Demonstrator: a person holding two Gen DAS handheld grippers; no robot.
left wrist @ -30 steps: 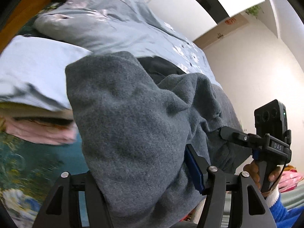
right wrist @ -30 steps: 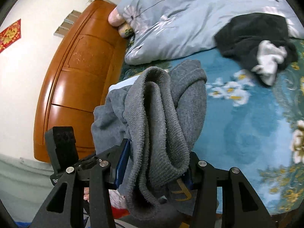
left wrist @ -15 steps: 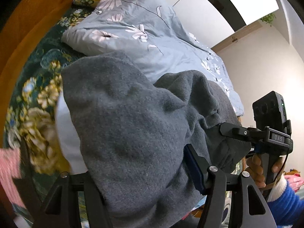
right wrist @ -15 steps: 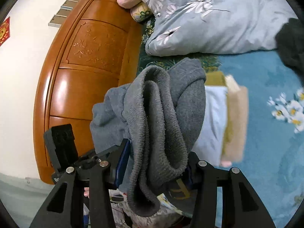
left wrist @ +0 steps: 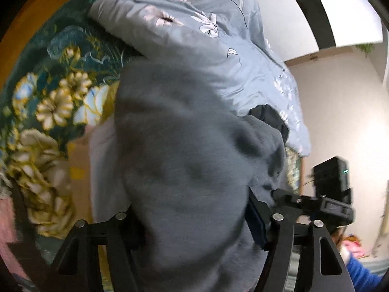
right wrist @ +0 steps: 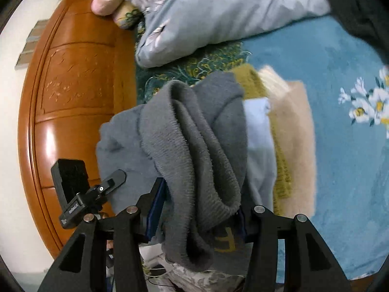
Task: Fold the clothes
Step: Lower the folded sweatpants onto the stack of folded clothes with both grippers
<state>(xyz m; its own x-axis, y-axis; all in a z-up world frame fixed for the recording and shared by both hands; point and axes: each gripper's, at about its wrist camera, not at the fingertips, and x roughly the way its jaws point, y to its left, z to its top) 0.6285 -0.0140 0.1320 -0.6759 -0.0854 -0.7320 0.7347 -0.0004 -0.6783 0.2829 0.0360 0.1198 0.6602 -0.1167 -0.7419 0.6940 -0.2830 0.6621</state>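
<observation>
A folded grey sweater (left wrist: 184,160) fills the left wrist view, held up between both grippers. My left gripper (left wrist: 192,221) is shut on one end of it; the cloth hides the fingertips. In the right wrist view the grey sweater (right wrist: 194,146) bunches in thick ribbed folds, and my right gripper (right wrist: 199,209) is shut on it. The other gripper's body (right wrist: 73,192) shows at lower left there. Below the sweater lies a stack of folded clothes (right wrist: 287,141): pale blue, mustard yellow and beige layers on the bed.
A grey-blue flowered duvet (right wrist: 218,12) lies bunched at the bed's head, with a dark garment (right wrist: 359,12) at upper right. The teal flowered bedspread (right wrist: 340,146) extends right. A wooden headboard (right wrist: 73,97) stands at left. A person's blue sleeve (left wrist: 359,275) shows low right.
Both grippers carried the sweater over toward the stack of folded clothes near the headboard. The stack now lies directly beneath the sweater. Both grips are unchanged.
</observation>
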